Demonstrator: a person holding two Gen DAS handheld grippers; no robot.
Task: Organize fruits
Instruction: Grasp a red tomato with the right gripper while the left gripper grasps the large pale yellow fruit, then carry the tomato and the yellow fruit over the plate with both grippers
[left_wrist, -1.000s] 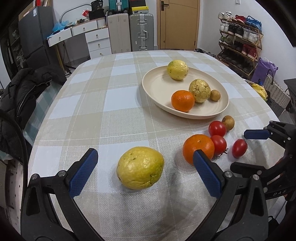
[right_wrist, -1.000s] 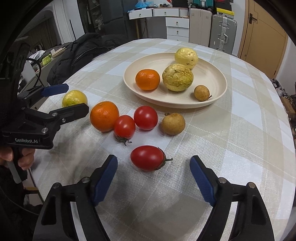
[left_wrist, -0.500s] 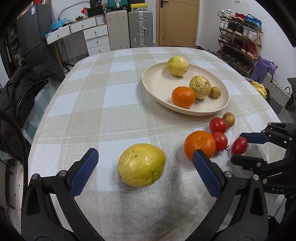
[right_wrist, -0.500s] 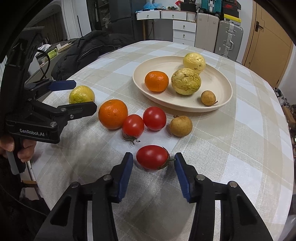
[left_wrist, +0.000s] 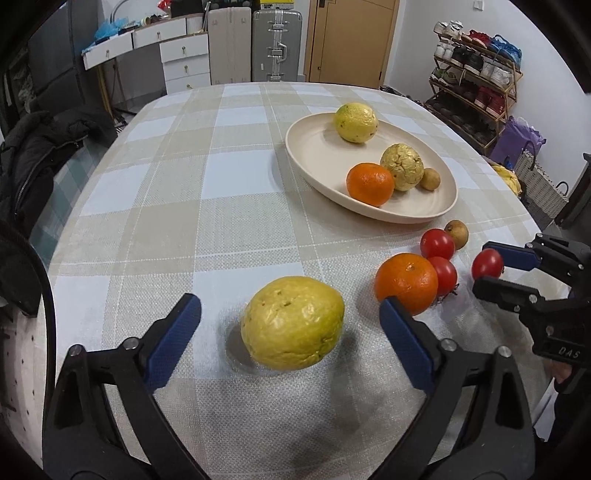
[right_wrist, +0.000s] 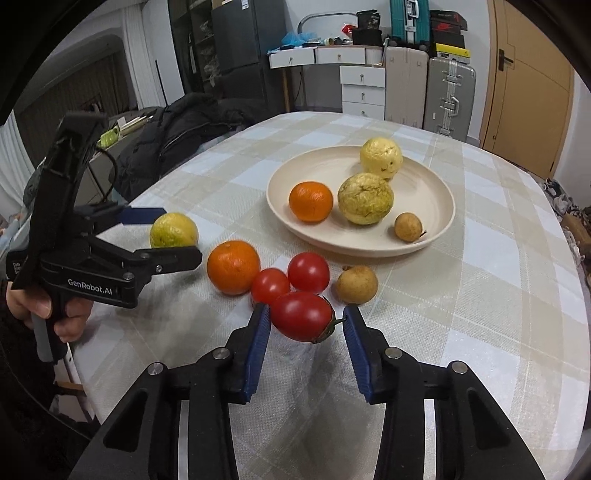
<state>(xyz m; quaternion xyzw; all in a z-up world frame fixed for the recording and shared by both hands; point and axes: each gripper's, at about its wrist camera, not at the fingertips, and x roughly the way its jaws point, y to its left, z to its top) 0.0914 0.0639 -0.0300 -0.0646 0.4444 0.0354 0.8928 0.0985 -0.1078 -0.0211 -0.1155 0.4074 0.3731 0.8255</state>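
Note:
My right gripper (right_wrist: 304, 319) is shut on a red tomato (right_wrist: 302, 315) and holds it just above the tablecloth; the tomato also shows in the left wrist view (left_wrist: 487, 263). My left gripper (left_wrist: 290, 317) is open around a large yellow fruit (left_wrist: 292, 322), which lies on the table between the fingers without touching them. A cream plate (right_wrist: 424, 184) holds an orange (right_wrist: 311, 201), two yellow fruits and a small brown fruit. An orange (right_wrist: 233, 266), two tomatoes (right_wrist: 308, 272) and a brown fruit (right_wrist: 357, 284) lie loose in front of the plate.
The table has a beige checked cloth (left_wrist: 207, 192). A black jacket (left_wrist: 33, 155) hangs on a chair at its left edge. Drawers, suitcases and a shoe rack (left_wrist: 476, 74) stand beyond the table.
My right gripper has closed on the red tomato and lifted it slightly. My left gripper has stayed open and moved a little closer around the yellow fruit.

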